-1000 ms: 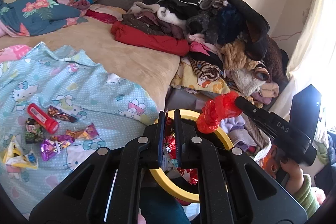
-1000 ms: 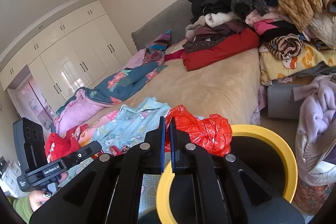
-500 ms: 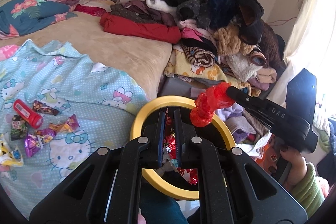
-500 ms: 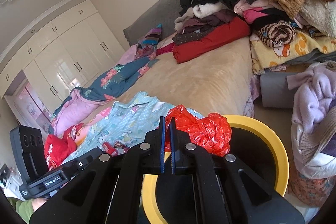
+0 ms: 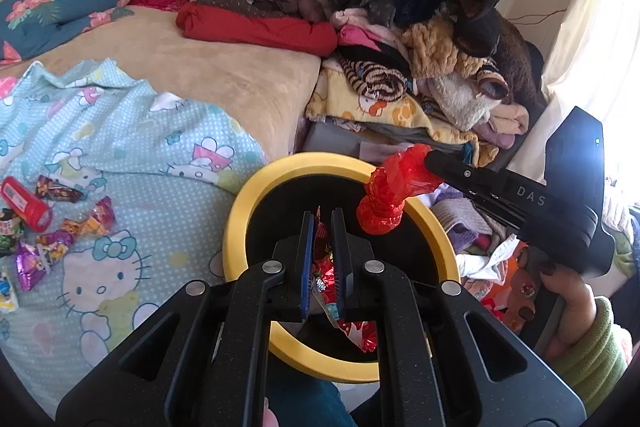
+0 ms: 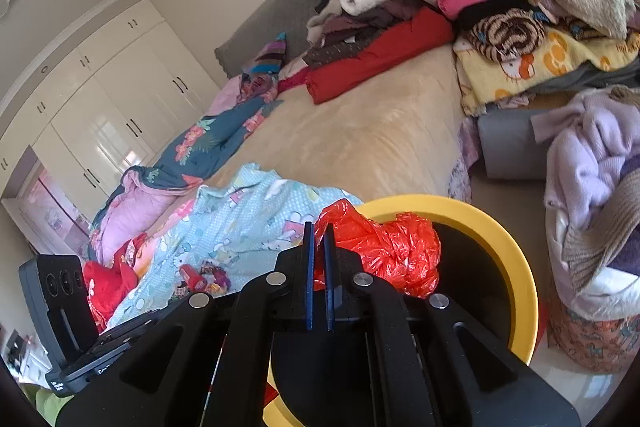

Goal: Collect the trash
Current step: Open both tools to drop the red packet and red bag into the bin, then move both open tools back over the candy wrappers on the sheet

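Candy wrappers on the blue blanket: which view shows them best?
The left wrist view: the wrappers lie spread and unobstructed on the blanket beside a red tube. The right wrist view shows only a few, small and partly hidden behind the left gripper's body.

Bright daylight enters at the right of the left wrist view, overexposing the curtain (image 5: 576, 39). Both views are sharp, fisheye-curved, with dark vignetted corners.

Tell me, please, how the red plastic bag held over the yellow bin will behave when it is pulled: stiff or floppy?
Probably floppy: the red plastic bag is crumpled and bunches where the right gripper pinches it. It looks thin and light, so it may stretch or slip. The yellow bin seems rigid by comparison.
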Demonstrator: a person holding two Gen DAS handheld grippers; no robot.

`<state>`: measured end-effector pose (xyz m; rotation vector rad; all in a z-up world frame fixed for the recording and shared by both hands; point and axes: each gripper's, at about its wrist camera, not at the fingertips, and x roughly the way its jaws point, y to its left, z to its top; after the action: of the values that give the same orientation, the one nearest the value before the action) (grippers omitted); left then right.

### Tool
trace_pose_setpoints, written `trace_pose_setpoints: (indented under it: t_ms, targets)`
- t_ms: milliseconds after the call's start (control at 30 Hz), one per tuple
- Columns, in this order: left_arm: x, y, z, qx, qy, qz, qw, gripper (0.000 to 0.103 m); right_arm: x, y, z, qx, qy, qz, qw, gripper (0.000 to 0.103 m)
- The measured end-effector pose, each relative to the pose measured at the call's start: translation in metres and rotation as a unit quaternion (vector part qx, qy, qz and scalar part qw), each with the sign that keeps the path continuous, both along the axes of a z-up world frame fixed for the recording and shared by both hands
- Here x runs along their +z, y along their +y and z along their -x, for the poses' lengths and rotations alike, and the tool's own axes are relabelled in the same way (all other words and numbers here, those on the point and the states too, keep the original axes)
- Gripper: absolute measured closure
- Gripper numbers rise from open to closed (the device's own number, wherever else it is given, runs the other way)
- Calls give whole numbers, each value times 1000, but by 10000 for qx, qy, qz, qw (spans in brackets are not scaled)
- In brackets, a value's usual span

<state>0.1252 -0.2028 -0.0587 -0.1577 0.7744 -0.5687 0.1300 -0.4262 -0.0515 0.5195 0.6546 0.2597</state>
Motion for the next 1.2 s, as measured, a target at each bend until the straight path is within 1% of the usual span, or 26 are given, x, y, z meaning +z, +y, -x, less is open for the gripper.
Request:
trace_pose_setpoints:
  t_ms: [267, 467, 500, 533, 567, 600, 633, 667, 700, 767, 800, 833, 867, 933, 1000, 1067, 1133, 1200]
  targets:
    - [-15, -9, -9, -59, 130, -116, 9998, 98, -15, -5, -4, -81, 314, 25, 9995, 98]
    - [-21, -8, -18, -30, 204, -103, 9997, 97, -22, -6, -6, -105, 445, 11, 9990, 97]
    - [-21, -6, -19, -2, 211, -106, 9997, 96, -23, -7, -6, -128, 475, 6, 9988, 91]
    - [-22, -4, -21, 32, 232, -100, 9997, 88, -23, -8, -7, -144, 483, -6, 9987, 85]
    - [-22, -1, -22, 48, 265, -61, 9996, 78, -24, -9, -6, -166, 482, -11, 9987, 71]
    - [-22, 2, -24, 77, 310, -16, 9995, 73, -23, -9, -6, -195, 477, 2, 9987, 62]
    - [-22, 5, -24, 121, 326, -3, 9994, 65, -24, -9, -6, -206, 479, 21, 9986, 60]
    - [-22, 6, -24, 151, 322, -7, 9994, 59, -23, -8, -7, -210, 494, 47, 9985, 58]
    - [-21, 9, -24, 180, 304, -17, 9994, 56, -23, -7, -7, -219, 509, 102, 9984, 56]
    - [-19, 13, -23, 241, 260, -30, 9994, 35, -23, -4, -8, -217, 506, 164, 9983, 50]
    - [-18, 16, -23, 285, 224, -34, 9993, 30, -23, -2, -8, -217, 502, 195, 9983, 46]
    - [-16, 18, -22, 329, 176, -44, 9993, 22, -22, 0, -7, -230, 490, 242, 9982, 44]
    - [-14, 20, -21, 367, 129, -65, 9992, 16, -21, 1, -8, -240, 480, 260, 9982, 40]
    - [-10, 26, -18, 464, 0, -144, 9988, 11, -18, 5, -8, -260, 444, 320, 9982, 35]
    - [-6, 32, -16, 573, -113, -235, 9980, 11, -16, 9, -8, -281, 414, 418, 9979, 30]
    - [-3, 38, -15, 681, -176, -277, 9971, 11, -12, 14, -7, -309, 360, 490, 9977, 26]
    - [1, 47, -13, 818, -265, -302, 9958, 11, -9, 19, -8, -319, 313, 558, 9974, 25]
    - [5, 54, -11, 917, -354, -341, 9946, 11, -7, 24, -7, -336, 262, 615, 9972, 22]
